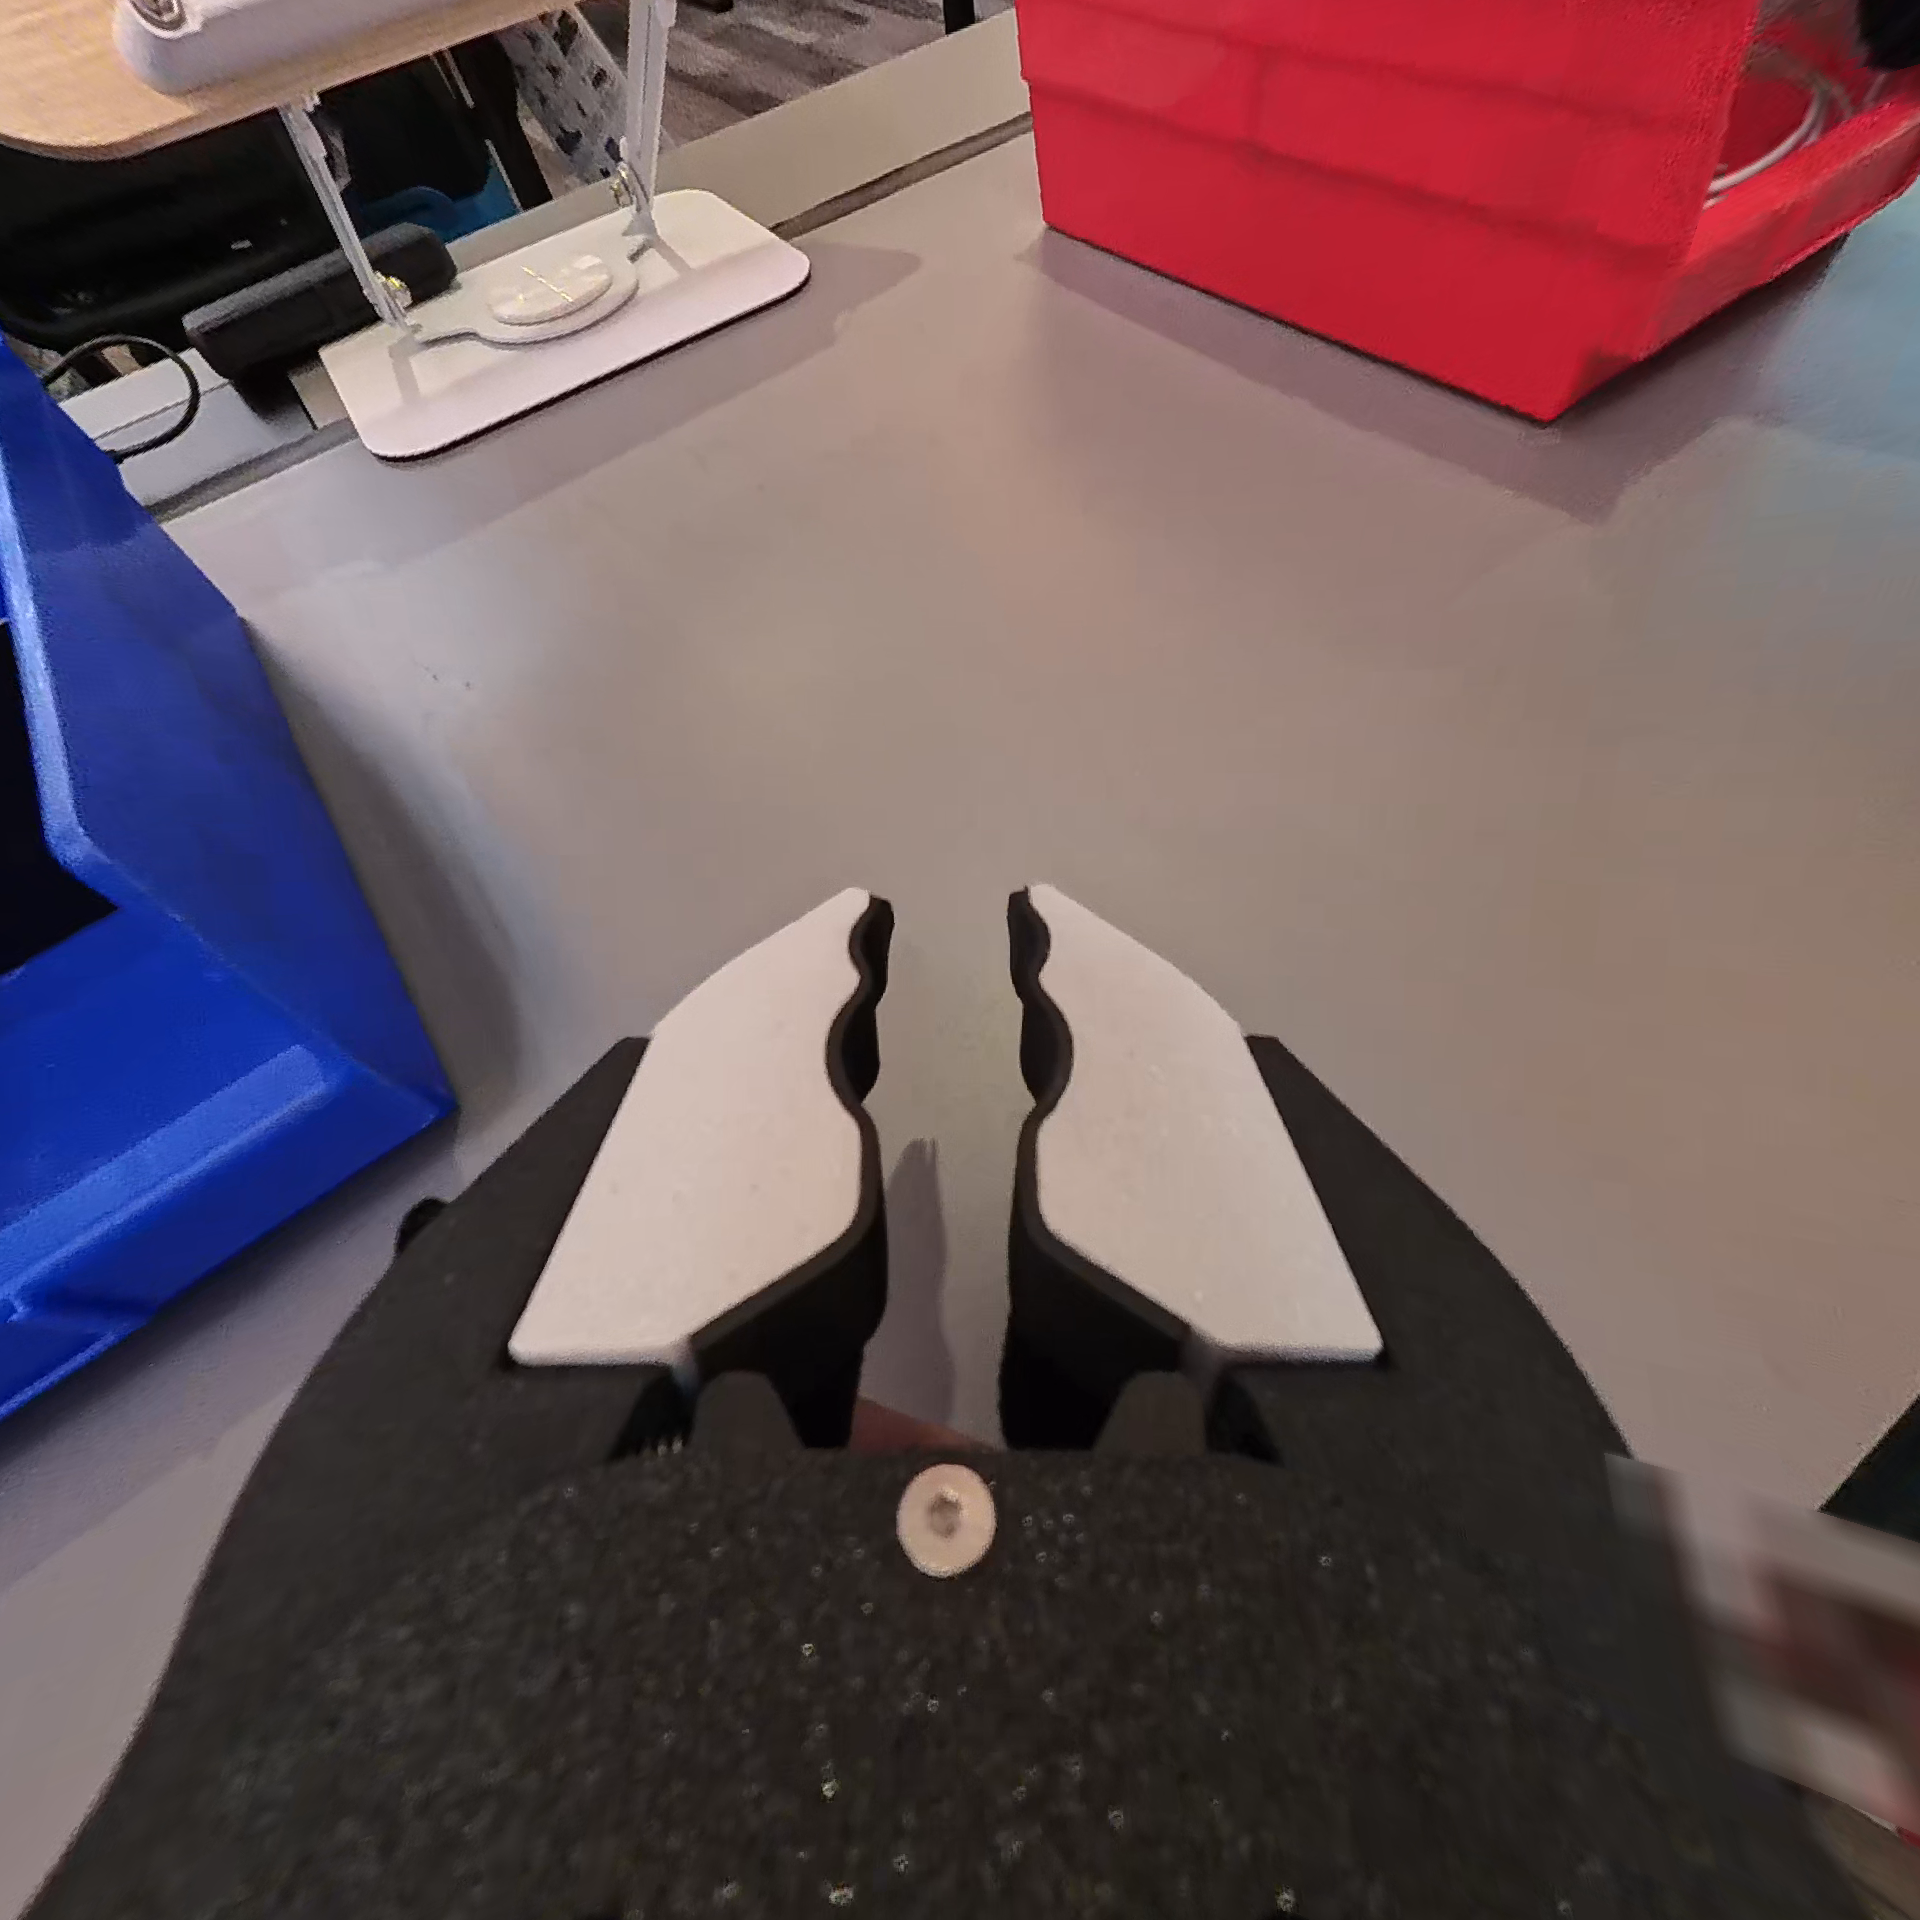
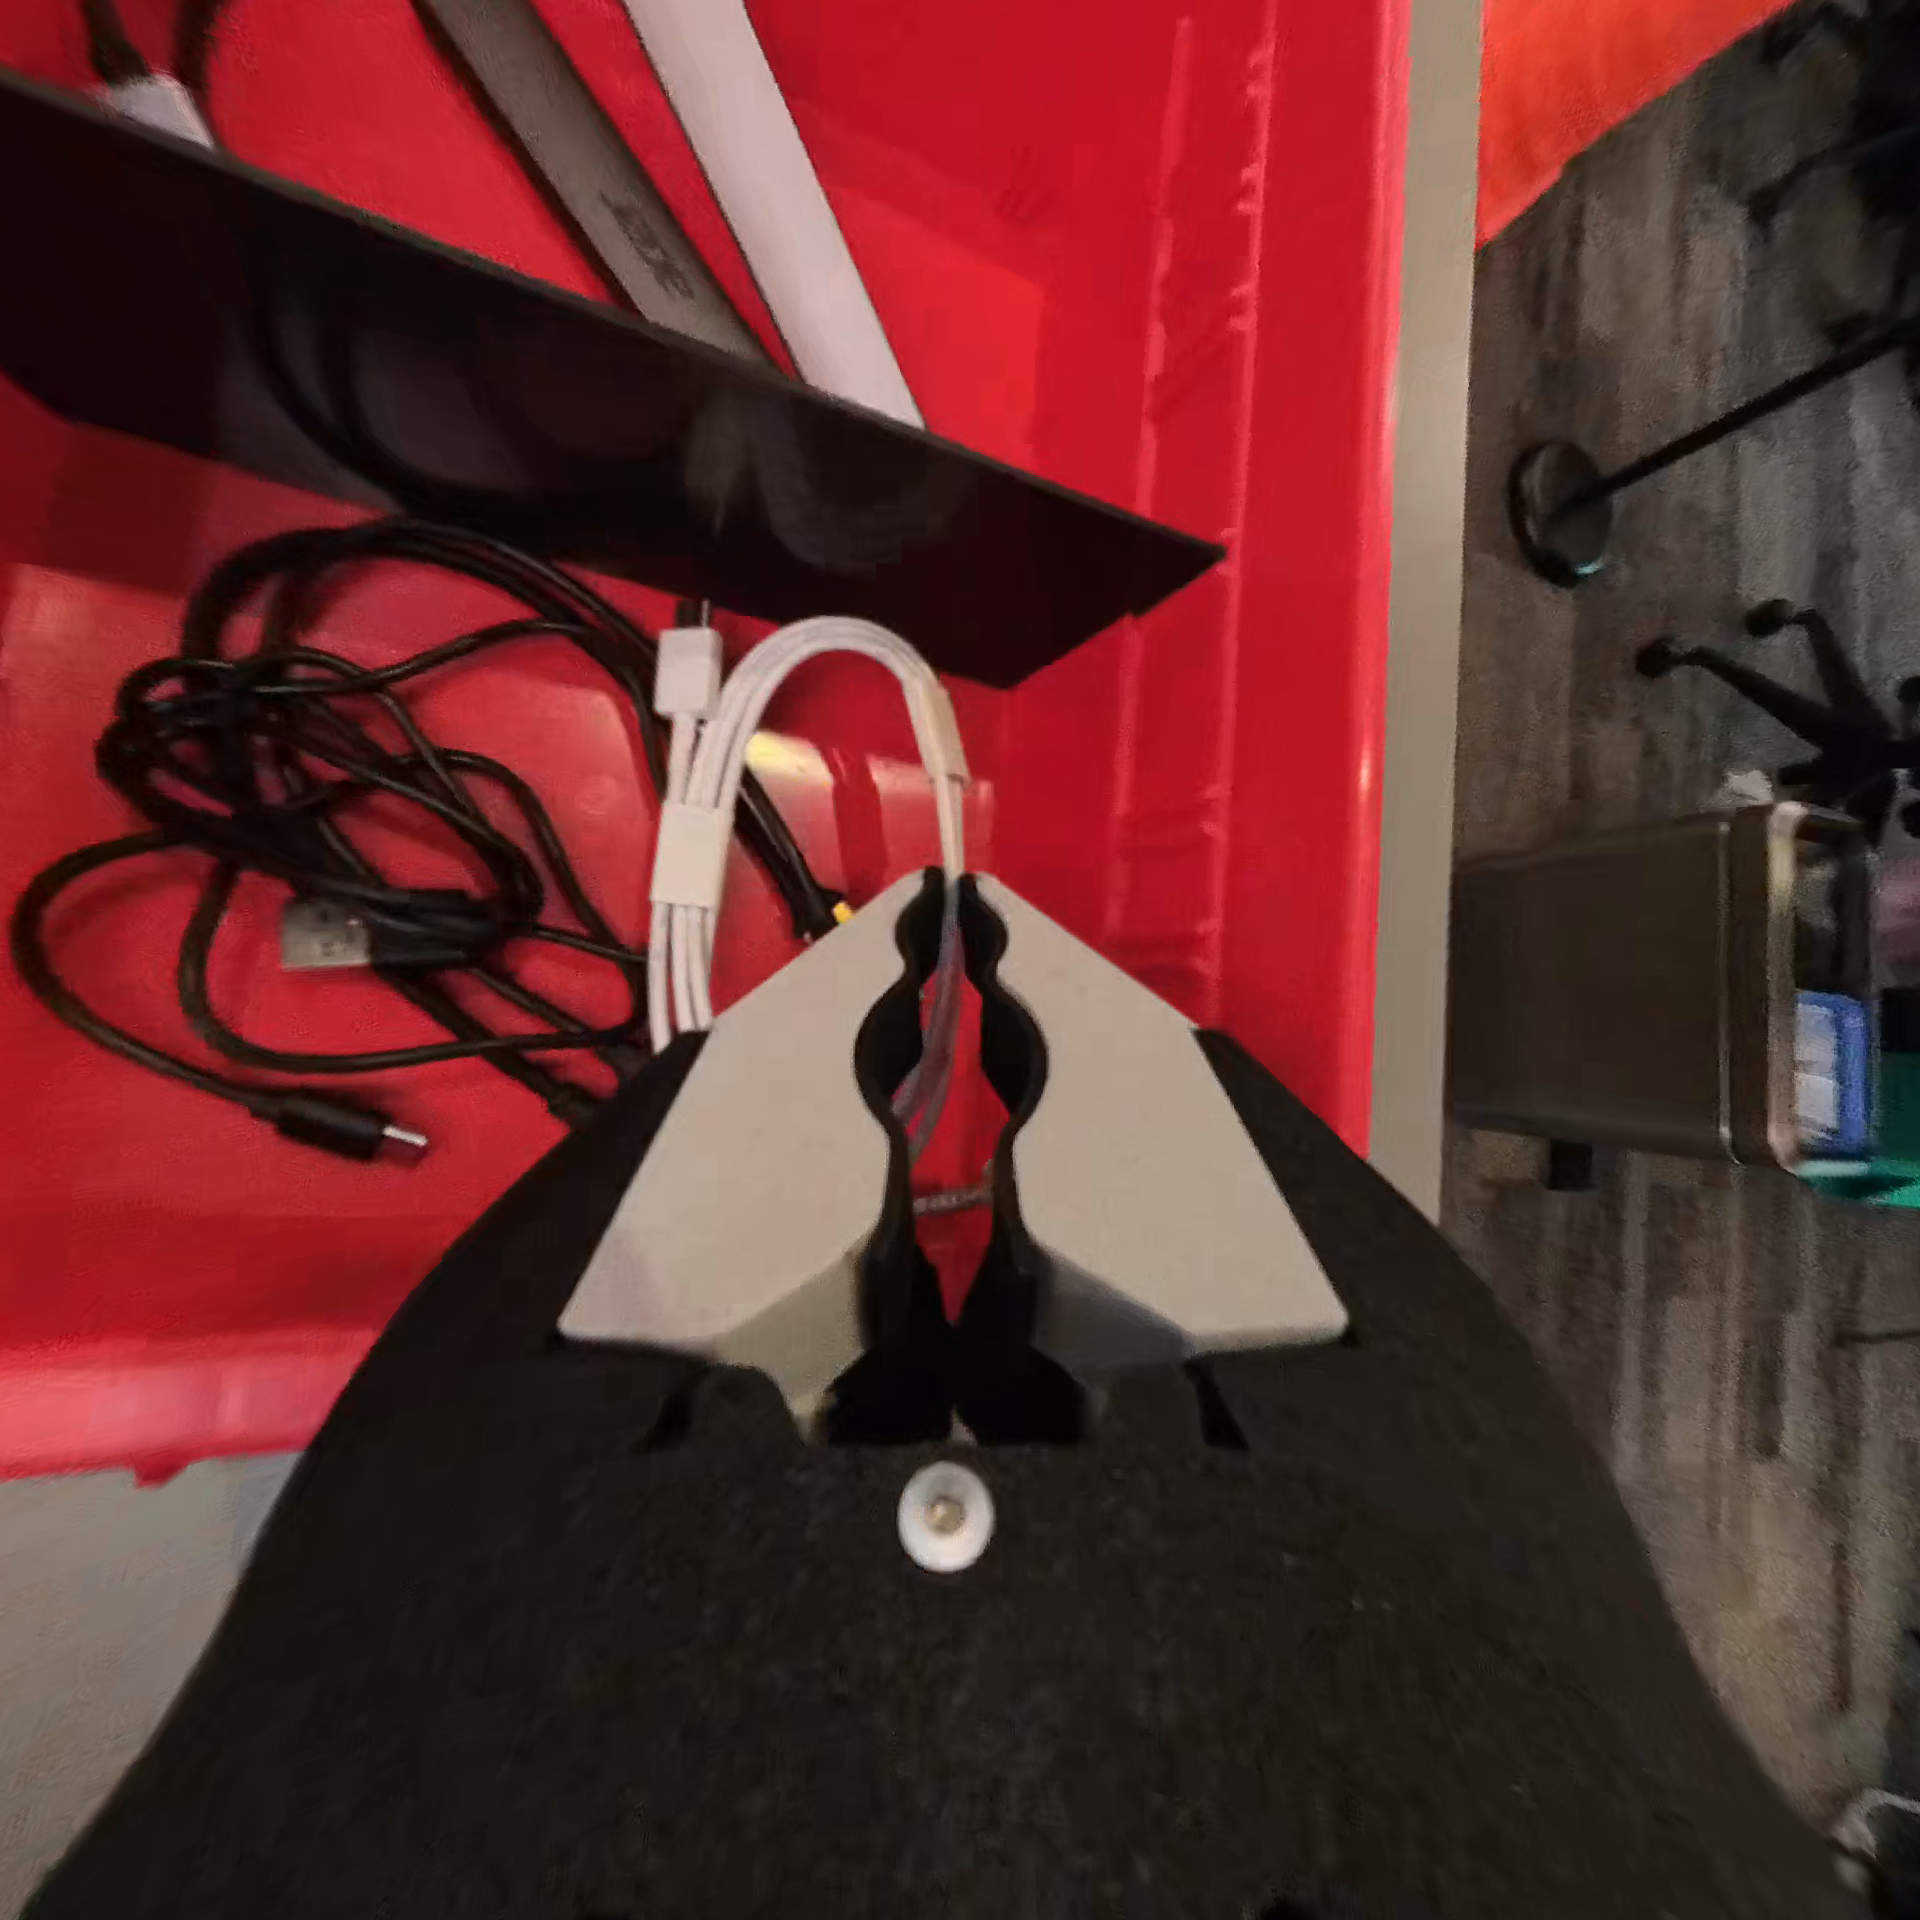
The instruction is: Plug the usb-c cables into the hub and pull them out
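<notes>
Left wrist view first: I see my left gripper [image 1: 951, 904] hovering over the bare grey table [image 1: 1143, 675], its fingers parted with nothing between them. A blue bin [image 1: 156, 935] sits at the left edge of the table, and I cannot make out what is inside it. A red bin [image 1: 1403, 187] stands at the far right; through its open side I glimpse a bit of white cable. A white stand base [image 1: 582, 312] rests at the far left of the table.

Right wrist view next: I am looking down into the red bin [image 2: 1195, 364]. My right gripper [image 2: 943, 881] has its fingers pinched nearly together on a strand of the bundled white cable [image 2: 686, 862], which loops up and back down to the tips. Left of it on the bin floor lies a tangle of black cables [image 2: 312, 831] with loose plugs. A flat black device [image 2: 520, 416] lies slanted across the bin above the cables. I cannot tell which item is the hub.
</notes>
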